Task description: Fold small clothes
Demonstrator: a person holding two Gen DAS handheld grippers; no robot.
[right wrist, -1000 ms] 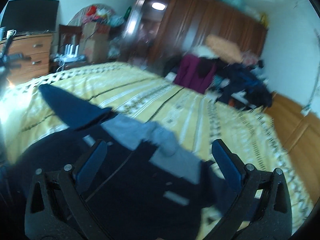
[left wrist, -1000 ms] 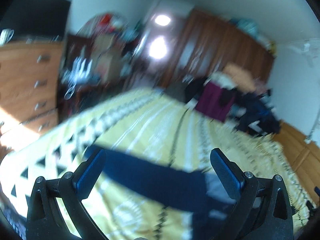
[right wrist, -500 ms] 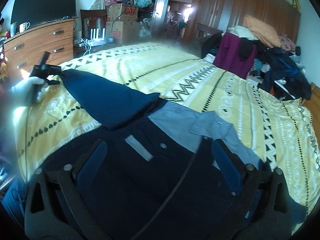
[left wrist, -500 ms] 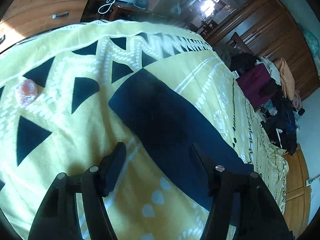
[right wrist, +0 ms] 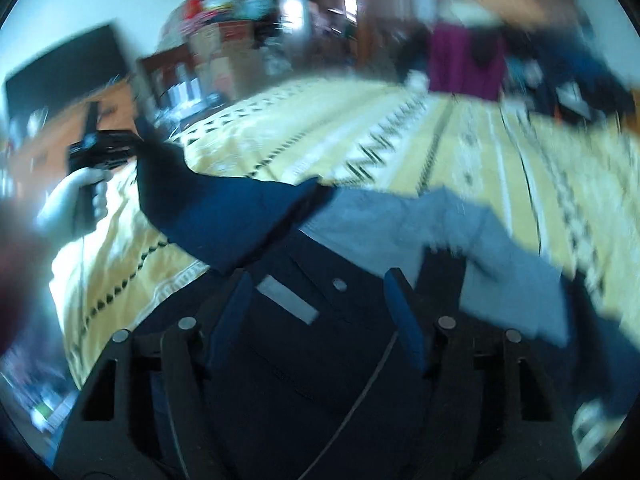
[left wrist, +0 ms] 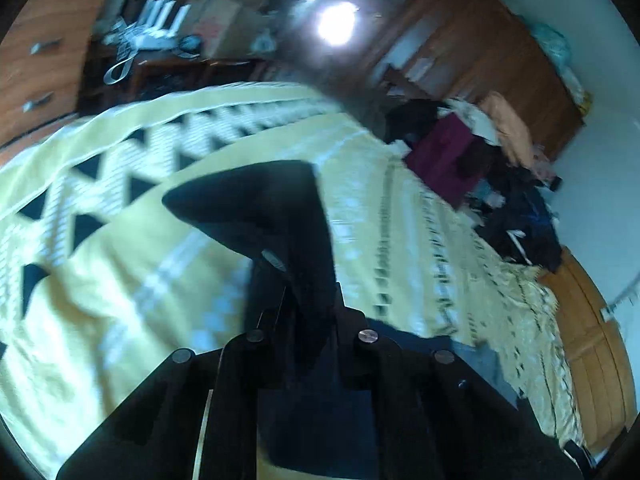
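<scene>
A dark navy garment with a grey inner part [right wrist: 400, 220] lies on the yellow patterned bedspread [right wrist: 400, 132]. Its body [right wrist: 304, 360] fills the lower right wrist view, under and between the blue pads of my right gripper [right wrist: 320, 300], which stands partly open above it. In the left wrist view my left gripper [left wrist: 308, 312] is shut on the garment's sleeve [left wrist: 260, 200], and the cloth rises from the jaws in a bent fold above the bedspread [left wrist: 120, 280]. The right wrist view shows the sleeve [right wrist: 216, 212] stretched left to the left gripper [right wrist: 100, 152], which a gloved hand [right wrist: 68, 208] holds.
A wooden dresser [left wrist: 40, 40] stands at the left of the bed, with cables and boxes beside it. A brown wardrobe [left wrist: 480, 60] and a heap of clothes [left wrist: 460, 156] line the far side. A dark screen [right wrist: 60, 76] sits above the dresser.
My left gripper has shut on the sleeve and lifted it off the bedspread. The right gripper's fingers have narrowed and sit lower over the garment's body.
</scene>
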